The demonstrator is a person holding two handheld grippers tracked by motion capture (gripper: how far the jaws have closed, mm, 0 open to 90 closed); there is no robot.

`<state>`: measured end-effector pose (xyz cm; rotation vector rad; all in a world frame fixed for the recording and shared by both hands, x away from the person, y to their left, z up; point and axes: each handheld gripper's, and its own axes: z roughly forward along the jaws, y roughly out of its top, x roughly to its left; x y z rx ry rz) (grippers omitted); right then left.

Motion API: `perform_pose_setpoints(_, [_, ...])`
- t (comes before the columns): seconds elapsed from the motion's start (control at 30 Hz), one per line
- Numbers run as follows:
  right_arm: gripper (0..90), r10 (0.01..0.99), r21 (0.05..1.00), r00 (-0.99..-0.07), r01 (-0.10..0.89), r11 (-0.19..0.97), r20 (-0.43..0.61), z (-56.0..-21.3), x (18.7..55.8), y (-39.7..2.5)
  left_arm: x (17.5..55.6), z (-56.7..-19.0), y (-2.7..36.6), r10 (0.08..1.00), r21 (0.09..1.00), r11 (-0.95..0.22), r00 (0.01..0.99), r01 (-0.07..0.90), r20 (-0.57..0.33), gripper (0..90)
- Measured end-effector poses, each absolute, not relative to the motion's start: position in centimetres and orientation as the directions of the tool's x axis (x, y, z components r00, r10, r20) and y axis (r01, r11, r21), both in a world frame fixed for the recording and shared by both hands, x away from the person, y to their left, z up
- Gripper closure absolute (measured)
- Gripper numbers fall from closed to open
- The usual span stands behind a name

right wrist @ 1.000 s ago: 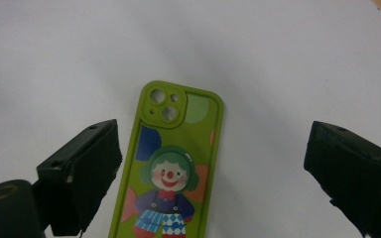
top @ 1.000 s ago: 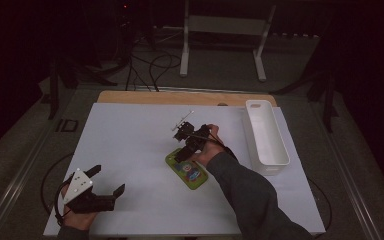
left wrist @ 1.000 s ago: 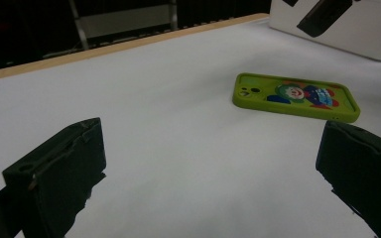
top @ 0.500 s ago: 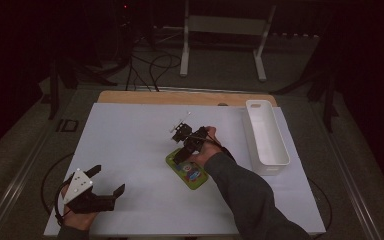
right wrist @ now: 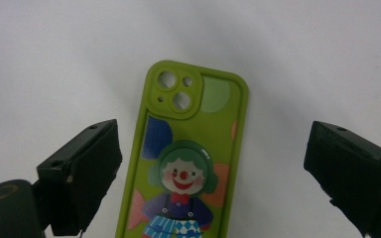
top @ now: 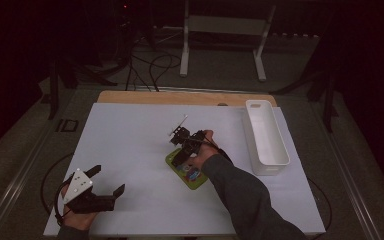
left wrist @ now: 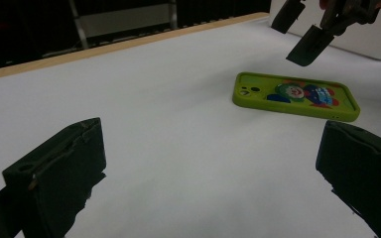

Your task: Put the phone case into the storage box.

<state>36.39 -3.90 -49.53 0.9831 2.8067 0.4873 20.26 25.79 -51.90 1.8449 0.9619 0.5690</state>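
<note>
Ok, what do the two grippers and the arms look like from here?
Both grippers are black with two blocky jaws. The left gripper carries a light grey three-cornered plate with small dark marks, and a black cable loops from it. The right gripper has a thin white rod at its far end. The right arm wears a dark grey sleeve.

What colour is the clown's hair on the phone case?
Green, on a lime-green phone case; the right gripper view shows it best.
</note>
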Motion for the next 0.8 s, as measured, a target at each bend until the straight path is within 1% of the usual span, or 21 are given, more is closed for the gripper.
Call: perform_pose_setpoints(0.8, [7.3, 0.640, 0.302, -0.768, 0.612, 0.731, 0.009, -51.3, 36.7, -3.2, 20.2, -51.9, 25.9, 0.814, 0.895, -0.244, 0.580, 0.373, -0.019, 0.0])
